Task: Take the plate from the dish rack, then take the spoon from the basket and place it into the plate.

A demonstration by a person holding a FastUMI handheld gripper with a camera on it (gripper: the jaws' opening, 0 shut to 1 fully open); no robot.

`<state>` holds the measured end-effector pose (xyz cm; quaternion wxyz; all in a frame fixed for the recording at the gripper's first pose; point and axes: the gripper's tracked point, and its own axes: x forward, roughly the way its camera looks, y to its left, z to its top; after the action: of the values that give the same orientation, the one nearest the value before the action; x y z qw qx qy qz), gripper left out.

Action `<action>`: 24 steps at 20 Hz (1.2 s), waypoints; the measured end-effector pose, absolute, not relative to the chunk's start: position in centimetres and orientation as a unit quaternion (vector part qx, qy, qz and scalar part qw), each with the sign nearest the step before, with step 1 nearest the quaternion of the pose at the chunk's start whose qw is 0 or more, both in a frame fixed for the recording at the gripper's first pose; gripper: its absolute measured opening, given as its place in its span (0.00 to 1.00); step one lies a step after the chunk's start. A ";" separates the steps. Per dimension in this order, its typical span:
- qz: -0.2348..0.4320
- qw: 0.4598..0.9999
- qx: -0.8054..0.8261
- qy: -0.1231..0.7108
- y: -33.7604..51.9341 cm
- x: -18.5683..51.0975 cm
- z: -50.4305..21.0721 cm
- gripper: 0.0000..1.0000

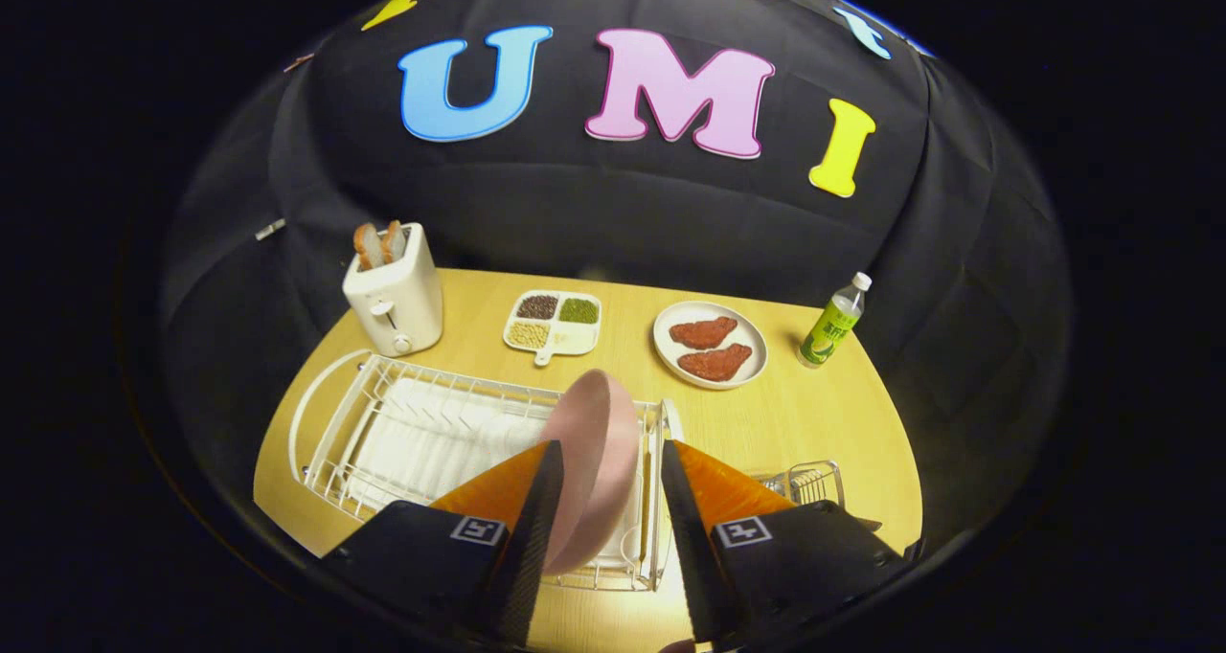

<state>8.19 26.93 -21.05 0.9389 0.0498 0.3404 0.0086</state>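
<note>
While you are hovering over the dish rack (421,423) on the desk (814,414), your jaws are standing open, pink plate (599,461) standing upright between the fingers (536,500), gripping nothing.

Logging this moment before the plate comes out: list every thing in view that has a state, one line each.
gripper: fingers open, one each side of the pink plate, not pressing.
pink plate: on edge in the dish rack.
toaster: upright, two slices sticking up.
bottle: upright, capped.
white plate: flat, two patties on it.
divided dish: compartments filled.
</note>
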 end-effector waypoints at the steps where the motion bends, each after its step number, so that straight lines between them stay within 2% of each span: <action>1: -0.005 0.936 0.048 0.348 27.1 8.6 -22.0 0.58; 2: -0.017 0.932 0.044 0.358 27.4 8.8 -22.9 0.48; 3: -0.028 0.929 0.041 0.368 27.7 8.8 -23.5 0.46; 6: -0.100 0.917 0.036 0.384 26.1 9.0 -24.2 0.26; 8: -0.110 0.914 0.028 0.389 26.4 9.3 -23.9 0.20; 16: -0.089 0.932 -0.111 0.333 25.9 12.3 -18.5 0.17; 24: -0.039 0.954 -0.053 0.294 25.1 10.3 -14.7 0.15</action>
<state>10.34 25.08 -14.72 0.9535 -0.0533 0.2939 -0.0392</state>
